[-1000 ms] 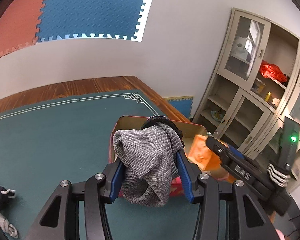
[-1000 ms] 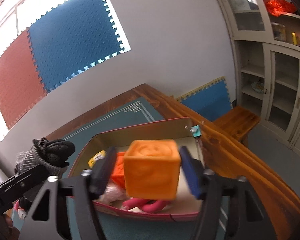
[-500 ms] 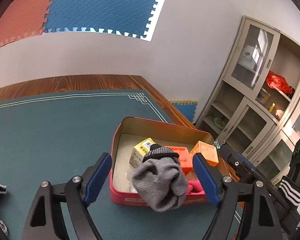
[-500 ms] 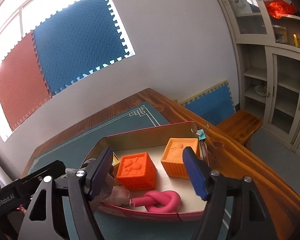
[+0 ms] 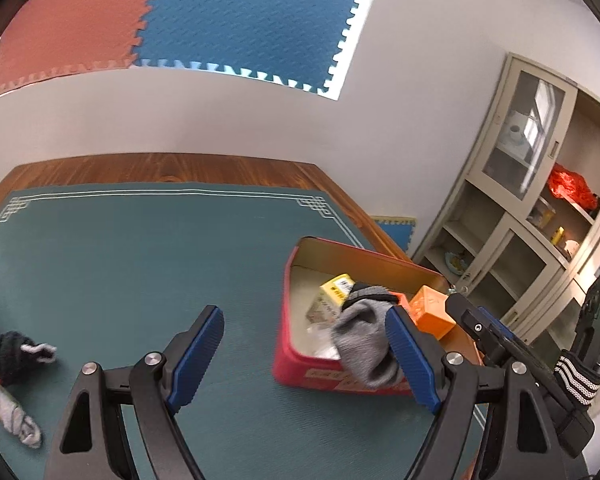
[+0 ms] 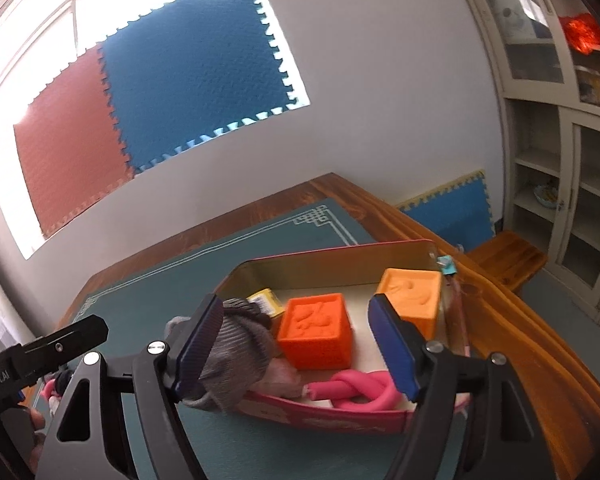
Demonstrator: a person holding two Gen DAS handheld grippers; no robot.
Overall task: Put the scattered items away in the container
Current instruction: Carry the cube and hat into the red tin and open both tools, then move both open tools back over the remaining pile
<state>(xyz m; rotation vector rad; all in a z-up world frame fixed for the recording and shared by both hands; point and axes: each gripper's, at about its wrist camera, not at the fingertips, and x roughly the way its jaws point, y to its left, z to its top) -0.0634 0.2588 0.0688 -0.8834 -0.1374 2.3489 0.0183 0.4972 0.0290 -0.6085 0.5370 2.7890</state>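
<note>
A pink tin box [image 5: 312, 374] [image 6: 340, 416] stands on the green mat. A grey rolled sock [image 5: 364, 340] [image 6: 232, 356] lies draped over its near rim. Inside are two orange cubes [image 6: 316, 336] [image 6: 412, 300], a yellow packet [image 5: 332, 296] and a knotted pink rope [image 6: 356, 396]. My left gripper [image 5: 304, 352] is open and empty, left of the box. My right gripper [image 6: 296, 344] is open and empty above the box. A black sock ball [image 5: 12, 348] and a grey sock [image 5: 16, 420] lie on the mat at the far left.
The wooden table's edge [image 6: 500, 320] runs just right of the box. A cabinet [image 5: 540, 216] stands beyond it. A wooden stool [image 6: 508, 256] and a blue foam tile [image 6: 448, 216] sit by the wall.
Both grippers opened. The left let the grey sock drop onto the box rim and swung left. The right released the orange cube into the box and pulled back.
</note>
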